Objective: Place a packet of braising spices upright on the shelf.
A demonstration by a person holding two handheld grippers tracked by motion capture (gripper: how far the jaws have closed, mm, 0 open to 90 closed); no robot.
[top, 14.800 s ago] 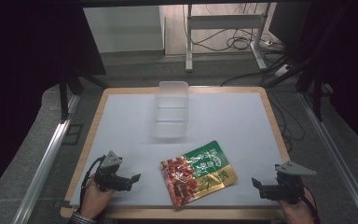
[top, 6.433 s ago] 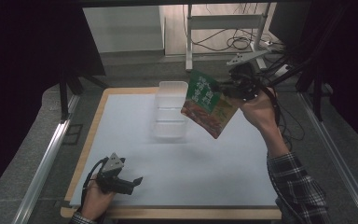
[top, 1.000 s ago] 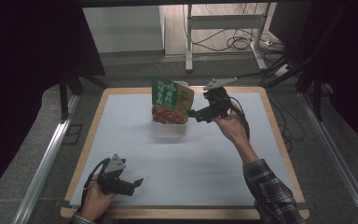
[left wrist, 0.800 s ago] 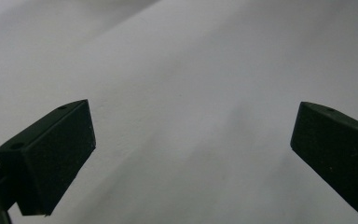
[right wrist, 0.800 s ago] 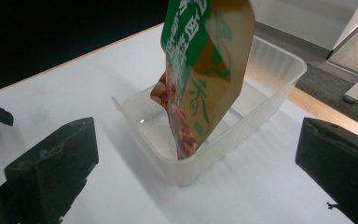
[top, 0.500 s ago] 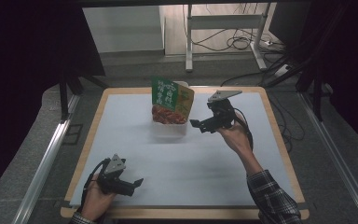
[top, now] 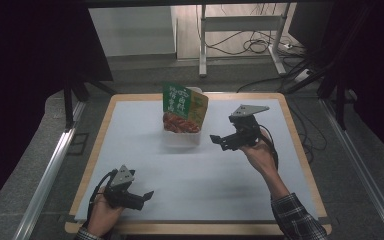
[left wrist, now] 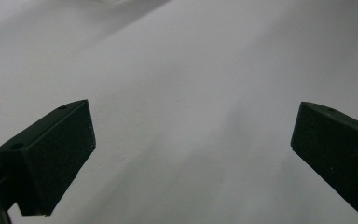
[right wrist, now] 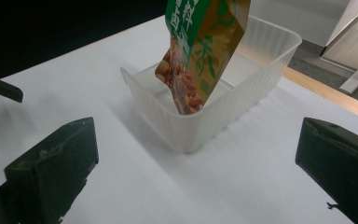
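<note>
A green and red snack packet stands tilted inside a clear plastic tub at the table's far middle. My right gripper hangs open just right of the tub, apart from it, with nothing between its jaws. My left gripper rests open on the white table surface near the front left, holding nothing.
The white mat lies on a wood-edged table. Beyond the far edge are a metal stand and cables on the floor. A rail runs along the left side.
The right gripper carried the packet from the table's front into the tub, let go of it, and has drawn back to the right and toward the person. The left gripper has stayed put.
</note>
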